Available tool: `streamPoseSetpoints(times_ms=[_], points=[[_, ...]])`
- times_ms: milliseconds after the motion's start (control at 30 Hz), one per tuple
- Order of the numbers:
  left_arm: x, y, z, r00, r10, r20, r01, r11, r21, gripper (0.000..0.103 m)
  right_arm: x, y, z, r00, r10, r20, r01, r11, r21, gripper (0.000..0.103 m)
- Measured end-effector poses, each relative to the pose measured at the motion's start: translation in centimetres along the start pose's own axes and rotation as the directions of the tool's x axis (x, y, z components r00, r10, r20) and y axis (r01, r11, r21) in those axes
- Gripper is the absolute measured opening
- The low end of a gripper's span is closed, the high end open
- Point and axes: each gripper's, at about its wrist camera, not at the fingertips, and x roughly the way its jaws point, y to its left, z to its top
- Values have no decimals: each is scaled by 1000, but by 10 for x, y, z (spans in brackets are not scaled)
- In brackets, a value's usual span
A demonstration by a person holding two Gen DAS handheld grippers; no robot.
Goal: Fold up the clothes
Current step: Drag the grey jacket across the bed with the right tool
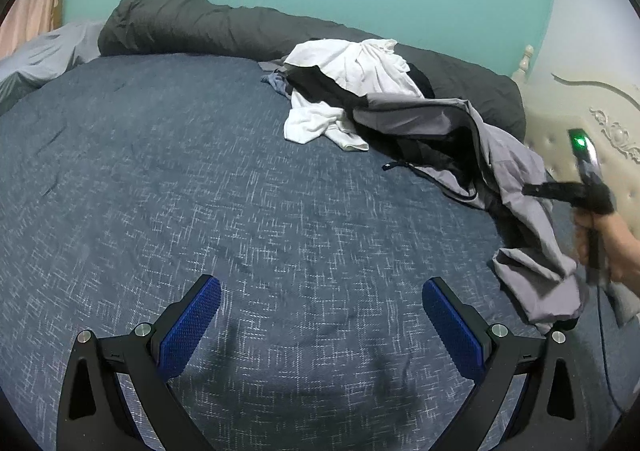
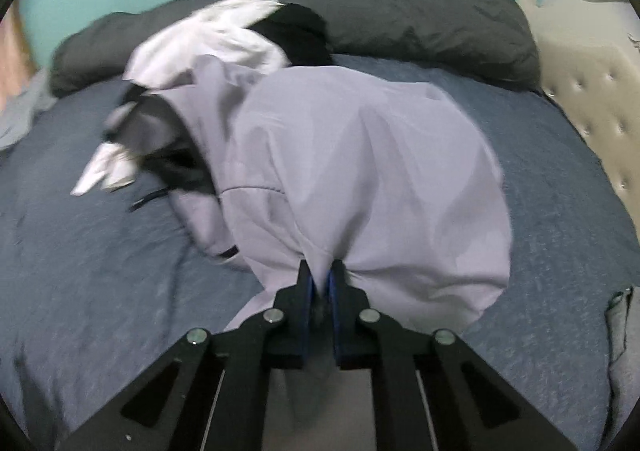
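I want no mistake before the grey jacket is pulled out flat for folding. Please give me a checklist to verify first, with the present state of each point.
1. Right hand-held gripper shut on the grey jacket: ok.
2. Grip holds one layer only: cannot tell.
3. Left hand-held gripper open, nothing in it: ok.
4. Bare blue bedspread in front for spreading: ok.
5. Jacket free of the white garment and black garment: not ok, they lie on its far end.
6. Zipper closed: not ok, front gapes.

- The right gripper (image 1: pixel 588 187) is just a dark smear at the left wrist view's edge, so you can't read its jaws there
- The white garment (image 2: pixel 224 39) and black garment (image 2: pixel 296 35) are motion-blurred
- The grey jacket (image 2: pixel 360 171) covers most of the pile's lower part
- The headboard (image 2: pixel 600 123) is cut off by the frame edge
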Motion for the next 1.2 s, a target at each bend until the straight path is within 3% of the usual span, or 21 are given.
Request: streamPoseSetpoints(times_ms=[100, 267, 500, 600, 733, 900, 1033, 1200], points=[[-4, -4, 1, 1000, -11, 6, 11, 1000, 0, 103, -29, 13, -16, 995, 96, 20, -96, 995, 3, 7], [-17, -17, 4, 999, -15, 39, 14, 999, 31, 103, -79, 36, -42, 966, 250, 61, -250, 968, 4, 7], [-31, -26, 6, 998, -23, 67, 21, 999, 39, 103, -138, 66, -74, 922, 385, 49, -383, 923, -41, 4], [-34, -27, 7, 997, -24, 73, 21, 999, 36, 103, -145, 62, -88, 927, 373, 38, -373, 928, -23, 4], [-33, -26, 4, 998, -23, 64, 21, 999, 40, 103, -146, 31, -104, 951, 305, 55, -309, 946, 101, 4], [-31, -20, 4, 998, -21, 58, 20, 999, 28, 103, -144, -19, -123, 980, 186, 75, -200, 938, 284, 4], [-29, -18, 4, 998, -22, 53, 21, 999, 25, 103, -142, -53, -137, 992, 85, 90, -114, 909, 401, 4], [-28, -17, 5, 998, -22, 52, 21, 999, 24, 103, -126, -73, -153, 1000, -10, -12, 14, 894, 448, 4]])
